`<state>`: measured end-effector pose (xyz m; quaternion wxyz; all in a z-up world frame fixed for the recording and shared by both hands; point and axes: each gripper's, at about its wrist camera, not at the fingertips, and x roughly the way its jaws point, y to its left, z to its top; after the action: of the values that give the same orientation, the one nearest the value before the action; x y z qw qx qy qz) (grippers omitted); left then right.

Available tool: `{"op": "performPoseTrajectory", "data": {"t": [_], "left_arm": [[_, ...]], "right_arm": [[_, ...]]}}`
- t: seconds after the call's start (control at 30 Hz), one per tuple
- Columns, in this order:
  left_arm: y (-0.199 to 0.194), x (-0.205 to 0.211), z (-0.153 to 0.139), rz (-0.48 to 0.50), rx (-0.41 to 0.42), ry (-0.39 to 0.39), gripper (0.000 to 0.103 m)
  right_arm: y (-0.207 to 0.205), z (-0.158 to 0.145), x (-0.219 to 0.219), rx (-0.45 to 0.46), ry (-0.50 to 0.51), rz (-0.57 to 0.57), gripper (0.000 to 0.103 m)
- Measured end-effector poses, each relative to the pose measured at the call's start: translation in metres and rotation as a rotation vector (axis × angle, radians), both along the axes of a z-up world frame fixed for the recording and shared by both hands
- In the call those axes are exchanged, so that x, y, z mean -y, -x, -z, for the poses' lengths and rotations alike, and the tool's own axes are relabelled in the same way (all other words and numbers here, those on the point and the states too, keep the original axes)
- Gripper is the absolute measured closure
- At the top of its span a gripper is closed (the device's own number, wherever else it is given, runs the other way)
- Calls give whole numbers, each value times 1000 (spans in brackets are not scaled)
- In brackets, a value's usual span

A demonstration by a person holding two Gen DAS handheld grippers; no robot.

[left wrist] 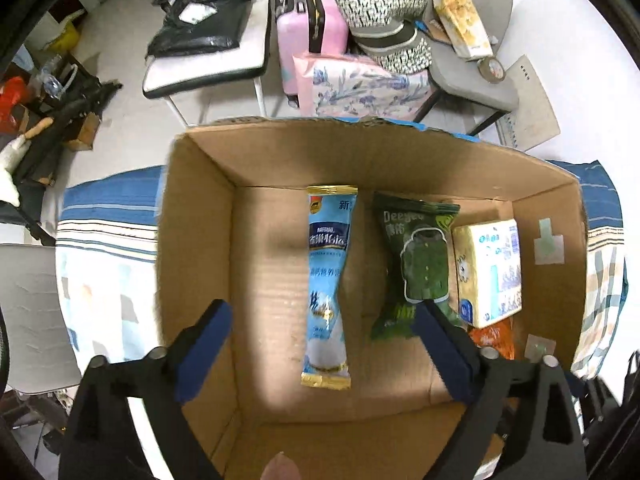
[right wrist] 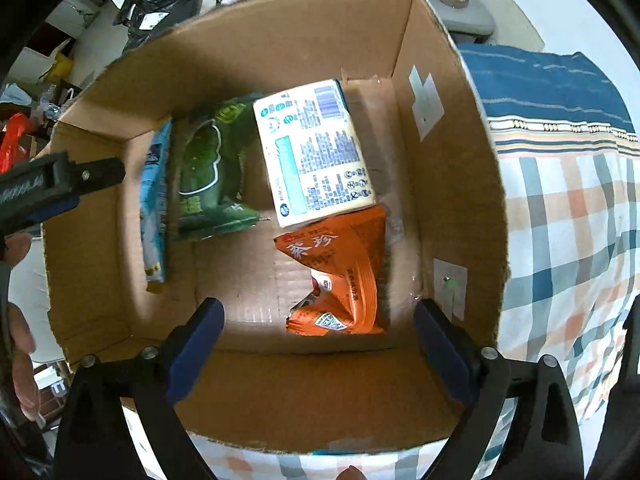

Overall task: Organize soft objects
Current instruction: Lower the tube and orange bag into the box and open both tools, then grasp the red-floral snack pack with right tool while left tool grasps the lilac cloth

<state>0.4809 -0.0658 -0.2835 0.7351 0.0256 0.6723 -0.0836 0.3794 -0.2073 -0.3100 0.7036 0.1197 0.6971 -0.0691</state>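
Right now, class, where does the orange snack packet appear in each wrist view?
Left wrist: orange snack packet, lower right, mostly hidden behind the left gripper.
Right wrist: orange snack packet, centre, fully visible in the cardboard box.
Shared landmark: the tissue pack, just beyond the packet.

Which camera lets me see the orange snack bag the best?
The right wrist view. There the orange bag lies in full sight on the floor of the cardboard box, just ahead of the open right gripper. In the left wrist view only a small orange corner peeks out from behind the tissue pack and a gripper finger.
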Motion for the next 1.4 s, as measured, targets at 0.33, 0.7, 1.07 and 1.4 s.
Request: {"op": "performPoseTrajectory", "data": {"t": [0.33,0.7,1.07,1.4], "left_arm": [[63,-20,-61,-33,187,-3,2],[133,-32,-127,-78,344,11,0],[201,-24,-128,-138,341,14,0],[235,0,-31,-171,102,-6,0]], "right_arm": [[21,-53,2,126,57,-24,1],[70,-125,-10,272,102,-67,1],[129,-136,34,254,67,-6,1],[161,8,114,-17,-43,180,1]]}}
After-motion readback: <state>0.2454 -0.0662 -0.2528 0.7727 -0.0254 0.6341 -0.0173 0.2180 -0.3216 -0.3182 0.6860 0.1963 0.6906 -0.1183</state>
